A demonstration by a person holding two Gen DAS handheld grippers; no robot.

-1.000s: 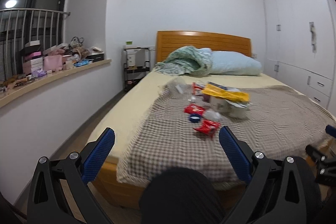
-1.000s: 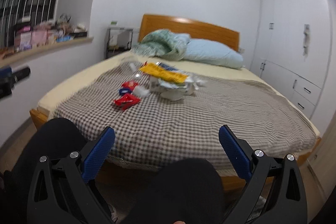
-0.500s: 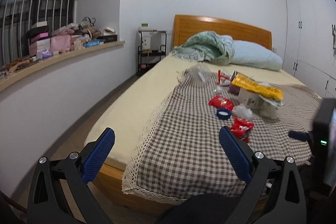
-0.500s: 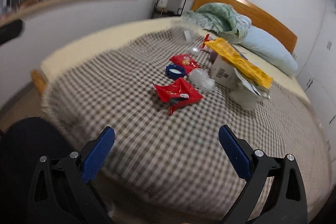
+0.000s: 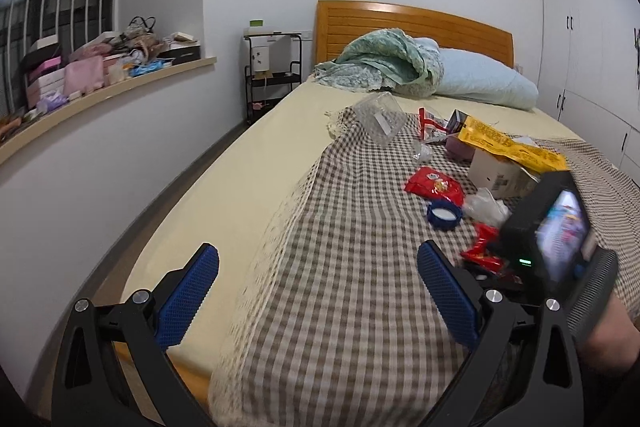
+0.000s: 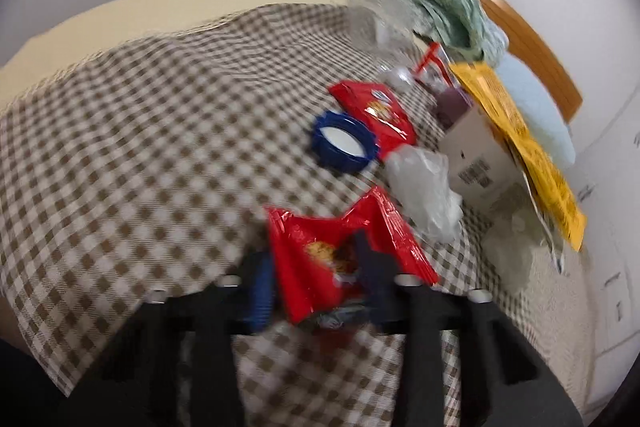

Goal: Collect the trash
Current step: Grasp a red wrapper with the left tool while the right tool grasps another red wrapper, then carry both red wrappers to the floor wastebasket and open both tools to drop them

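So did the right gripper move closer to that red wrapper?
Yes. The right gripper has come in over the checked blanket to the red wrapper; its fingers have just been closing, with the wrapper between them.

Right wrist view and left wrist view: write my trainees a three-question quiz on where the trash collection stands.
1. True or false: the left gripper holds a wrapper.
2. What sits between the right gripper's fingers? A) blue lid B) red wrapper C) pillow
3. What does the yellow bag lie on?

Key
1. False: its jaws stand wide open with nothing between them.
2. B: the jaws have just been closing and now pinch the red wrapper.
3. The white box.
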